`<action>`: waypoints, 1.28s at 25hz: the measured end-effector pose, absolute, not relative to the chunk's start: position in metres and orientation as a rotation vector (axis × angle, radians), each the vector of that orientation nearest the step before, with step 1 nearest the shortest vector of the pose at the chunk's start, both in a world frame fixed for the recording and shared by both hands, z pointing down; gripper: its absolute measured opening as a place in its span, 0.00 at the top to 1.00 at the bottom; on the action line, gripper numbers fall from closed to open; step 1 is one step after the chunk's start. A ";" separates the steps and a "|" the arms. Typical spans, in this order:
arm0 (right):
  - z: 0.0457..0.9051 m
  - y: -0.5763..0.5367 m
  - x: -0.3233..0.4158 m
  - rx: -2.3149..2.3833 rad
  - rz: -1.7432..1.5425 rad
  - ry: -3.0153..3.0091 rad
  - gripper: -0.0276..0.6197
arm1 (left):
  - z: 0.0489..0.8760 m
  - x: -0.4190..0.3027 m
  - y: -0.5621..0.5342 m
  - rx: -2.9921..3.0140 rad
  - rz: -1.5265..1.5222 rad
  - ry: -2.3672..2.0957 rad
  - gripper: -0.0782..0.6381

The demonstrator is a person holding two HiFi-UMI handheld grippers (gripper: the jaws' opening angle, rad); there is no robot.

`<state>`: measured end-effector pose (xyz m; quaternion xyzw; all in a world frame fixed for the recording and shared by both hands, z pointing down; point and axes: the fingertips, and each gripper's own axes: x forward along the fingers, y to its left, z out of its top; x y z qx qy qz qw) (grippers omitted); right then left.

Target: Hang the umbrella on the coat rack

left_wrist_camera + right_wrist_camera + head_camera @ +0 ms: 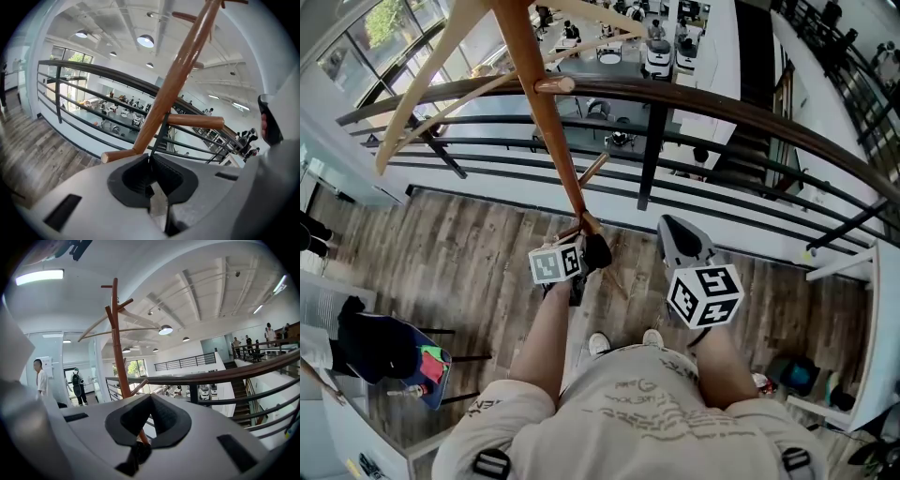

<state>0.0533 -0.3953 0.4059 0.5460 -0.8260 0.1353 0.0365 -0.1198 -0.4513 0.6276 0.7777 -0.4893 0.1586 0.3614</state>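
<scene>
The wooden coat rack pole (548, 122) stands by the railing, just ahead of both grippers. My left gripper (598, 251) is close against the pole (178, 75), shut on a thin black strap (159, 136). The strap runs up from the jaws to a short peg (197, 122) where it meets the pole. The umbrella's body is hidden under the gripper. My right gripper (675, 230) hangs to the right of the pole (117, 348), shut with nothing between its pads. A dark shape (138, 453) shows low behind its jaws; I cannot tell what it is.
A dark curved railing (722, 103) runs just behind the rack, with an open atrium below it. Long pale rack arms (422, 103) spread out to the upper left. A chair with a dark bag (394, 352) stands at the left. Two people (41, 376) stand far off.
</scene>
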 end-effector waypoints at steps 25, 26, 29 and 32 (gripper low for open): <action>0.397 -0.384 -0.037 1.380 0.358 -2.797 0.95 | 0.411 -0.148 -0.376 2.435 0.179 -1.670 0.88; 0.395 -0.382 -0.040 1.347 0.359 -2.816 0.95 | 0.404 -0.145 -0.371 2.441 0.164 -1.673 0.88; 0.392 -0.382 -0.049 1.274 0.371 -2.858 0.96 | 0.390 -0.138 -0.365 2.456 0.152 -1.693 0.88; 0.390 -0.383 -0.055 1.238 0.374 -2.876 0.96 | 0.390 -0.138 -0.366 2.442 0.155 -1.713 0.88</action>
